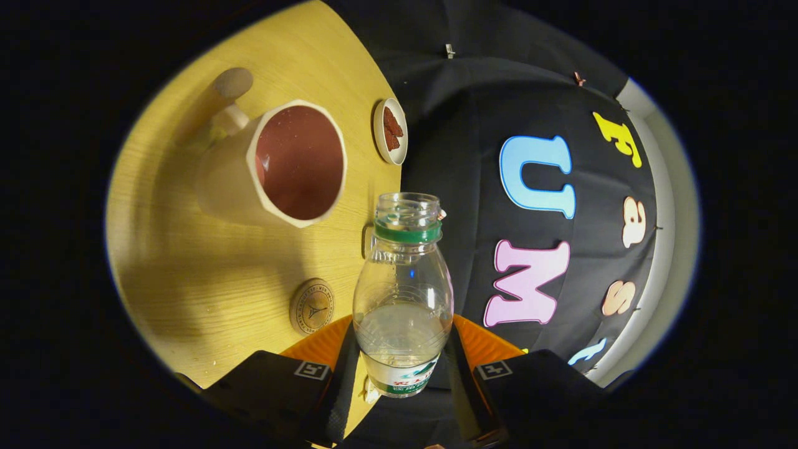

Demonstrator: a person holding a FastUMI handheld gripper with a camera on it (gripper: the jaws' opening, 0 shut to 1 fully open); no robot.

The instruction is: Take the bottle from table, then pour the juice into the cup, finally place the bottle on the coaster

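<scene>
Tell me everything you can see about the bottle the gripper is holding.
The bottle is clear ribbed plastic with a green neck ring, its cap off and mouth open. A little clear liquid sits in it, and a label wraps its base. The gripper is shut on it, a finger pressing each side. It is held above the table edge, its mouth beside the cup.

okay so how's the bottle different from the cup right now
The bottle is clear plastic, narrow-necked, held between the gripper fingers; the cup is opaque, wide-mouthed, with a handle, resting on the table. The bottle holds clear liquid low down; the cup's inside looks reddish. Both are uncapped, open-topped.
</scene>
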